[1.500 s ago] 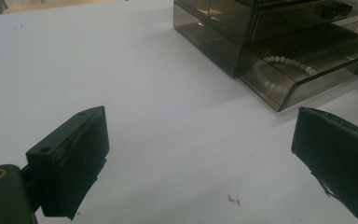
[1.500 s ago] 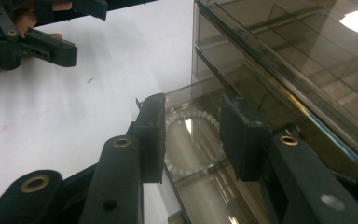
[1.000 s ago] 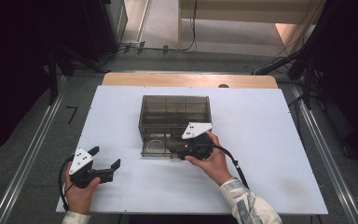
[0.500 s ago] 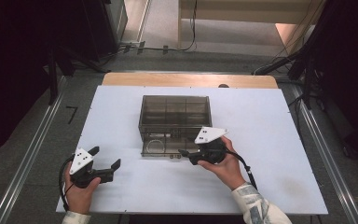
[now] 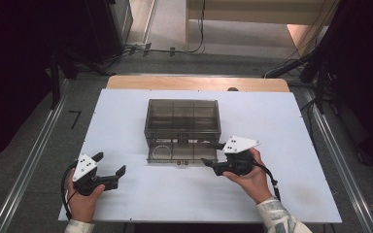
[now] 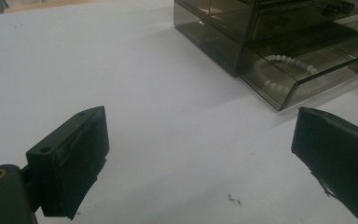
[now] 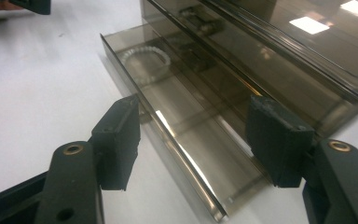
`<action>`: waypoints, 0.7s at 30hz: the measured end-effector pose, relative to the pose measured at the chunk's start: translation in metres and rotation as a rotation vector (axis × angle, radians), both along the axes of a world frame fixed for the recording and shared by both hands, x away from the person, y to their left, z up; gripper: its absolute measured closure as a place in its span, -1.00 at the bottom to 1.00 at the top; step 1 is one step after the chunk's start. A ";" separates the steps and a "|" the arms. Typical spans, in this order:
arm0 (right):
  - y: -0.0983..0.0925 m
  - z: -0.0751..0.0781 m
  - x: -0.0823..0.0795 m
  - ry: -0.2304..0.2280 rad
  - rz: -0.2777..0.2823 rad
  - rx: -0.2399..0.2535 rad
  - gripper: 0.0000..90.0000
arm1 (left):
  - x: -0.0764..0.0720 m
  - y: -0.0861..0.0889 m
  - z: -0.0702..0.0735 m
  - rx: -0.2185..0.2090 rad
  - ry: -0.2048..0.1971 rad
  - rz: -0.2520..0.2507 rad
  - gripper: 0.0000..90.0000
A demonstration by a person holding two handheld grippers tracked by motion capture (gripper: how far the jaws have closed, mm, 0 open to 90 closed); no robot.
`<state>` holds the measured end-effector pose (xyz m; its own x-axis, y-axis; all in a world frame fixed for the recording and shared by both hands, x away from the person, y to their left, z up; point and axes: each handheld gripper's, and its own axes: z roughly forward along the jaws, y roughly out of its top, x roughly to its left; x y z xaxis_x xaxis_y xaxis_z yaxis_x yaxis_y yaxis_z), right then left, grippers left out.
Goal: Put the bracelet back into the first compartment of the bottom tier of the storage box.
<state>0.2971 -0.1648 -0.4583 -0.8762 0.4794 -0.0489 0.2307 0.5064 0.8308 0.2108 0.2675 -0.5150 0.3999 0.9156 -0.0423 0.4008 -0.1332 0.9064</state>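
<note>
Right gripper, jaws just opened wide with the pulled-out bottom drawer front between them unclamped, sits at the smoked organiser box's 4 o'clock corner. Left gripper, jaws apart and empty, rests at the box's 8 o'clock on the white table. A bead bracelet lies inside the drawer.
</note>
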 end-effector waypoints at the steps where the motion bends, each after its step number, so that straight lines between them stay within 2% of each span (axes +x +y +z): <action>1: -0.003 0.000 0.000 -0.003 -0.003 0.002 -0.25 | 0.000 0.000 0.000 0.000 0.001 0.000 -0.90; 21: -0.041 -0.005 -0.006 -0.011 -0.077 -0.002 -0.33 | 0.000 0.000 0.000 0.007 -0.002 0.001 -0.90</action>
<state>0.2909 -0.2057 -0.4635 -0.8360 0.5455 -0.0592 0.2600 0.4888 0.8328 0.2108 0.2673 -0.5151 0.3993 0.9162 -0.0348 0.3993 -0.1396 0.9061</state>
